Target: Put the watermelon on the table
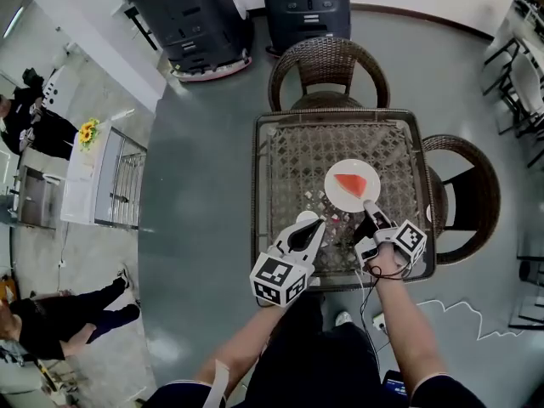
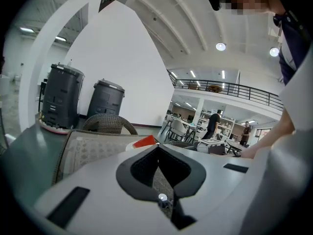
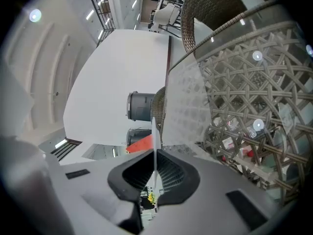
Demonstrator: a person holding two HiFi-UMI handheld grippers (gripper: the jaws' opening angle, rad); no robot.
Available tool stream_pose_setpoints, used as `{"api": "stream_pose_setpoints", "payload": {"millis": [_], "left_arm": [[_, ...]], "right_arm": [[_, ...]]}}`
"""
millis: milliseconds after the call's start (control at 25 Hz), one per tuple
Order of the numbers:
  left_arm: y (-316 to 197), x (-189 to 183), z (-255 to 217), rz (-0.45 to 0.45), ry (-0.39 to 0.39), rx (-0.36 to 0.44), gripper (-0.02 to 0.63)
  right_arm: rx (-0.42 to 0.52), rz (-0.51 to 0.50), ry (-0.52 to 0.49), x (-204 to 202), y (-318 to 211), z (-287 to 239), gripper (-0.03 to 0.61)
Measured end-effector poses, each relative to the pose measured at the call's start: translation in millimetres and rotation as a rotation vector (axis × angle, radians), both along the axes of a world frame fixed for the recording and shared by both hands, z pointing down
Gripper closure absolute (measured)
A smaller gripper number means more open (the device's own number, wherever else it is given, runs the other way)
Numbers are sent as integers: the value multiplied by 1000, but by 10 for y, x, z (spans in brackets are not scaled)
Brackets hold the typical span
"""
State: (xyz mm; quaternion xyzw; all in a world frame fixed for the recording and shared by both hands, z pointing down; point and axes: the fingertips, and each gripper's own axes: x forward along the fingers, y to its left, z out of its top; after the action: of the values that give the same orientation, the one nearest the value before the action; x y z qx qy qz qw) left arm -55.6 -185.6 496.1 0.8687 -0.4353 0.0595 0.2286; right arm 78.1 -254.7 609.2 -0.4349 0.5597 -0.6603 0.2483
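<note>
A red watermelon slice [image 1: 350, 183] lies on a round white plate [image 1: 337, 196] over the right half of the glass-topped wicker table [image 1: 293, 155]. My right gripper [image 1: 370, 205] is shut on the plate's near rim. In the right gripper view the plate [image 3: 155, 131] shows edge-on as a thin white line between the jaws of the gripper [image 3: 155, 152], with the watermelon [image 3: 141, 144] just to its left. My left gripper [image 1: 315, 223] is shut and holds nothing, over the table's front to the left of the plate. Beyond the left gripper [image 2: 157, 147] the watermelon [image 2: 145, 141] peeks out.
Wicker chairs stand behind the table [image 1: 328, 68] and to its right [image 1: 469, 195]. Two dark machines [image 1: 192, 17] [image 1: 304, 3] stand at the back. Small red and white bits [image 1: 333, 220] show at the table's near edge. A cable [image 1: 450, 307] runs over the floor at right. People stand far left.
</note>
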Motion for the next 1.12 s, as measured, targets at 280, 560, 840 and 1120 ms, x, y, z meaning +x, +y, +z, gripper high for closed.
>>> {"api": "stream_pose_setpoints", "payload": {"millis": [280,560,840,1120], "left_arm": [[-206,-48,180,12,-4,-31,609],[-279,-66,343,33,-14,-68,609],[-366,-75,471,39,-7,-101,609],[-406,-74,577,42,-6,-121,609]], "right_arm": [[-28,-2,0,-93,-172,314,563],[-66,0,-4,-157,-194,605,563],[-101,-3,12,-217,-189,750,563],[-125,-5,-8,-285,-151,855,563]]}}
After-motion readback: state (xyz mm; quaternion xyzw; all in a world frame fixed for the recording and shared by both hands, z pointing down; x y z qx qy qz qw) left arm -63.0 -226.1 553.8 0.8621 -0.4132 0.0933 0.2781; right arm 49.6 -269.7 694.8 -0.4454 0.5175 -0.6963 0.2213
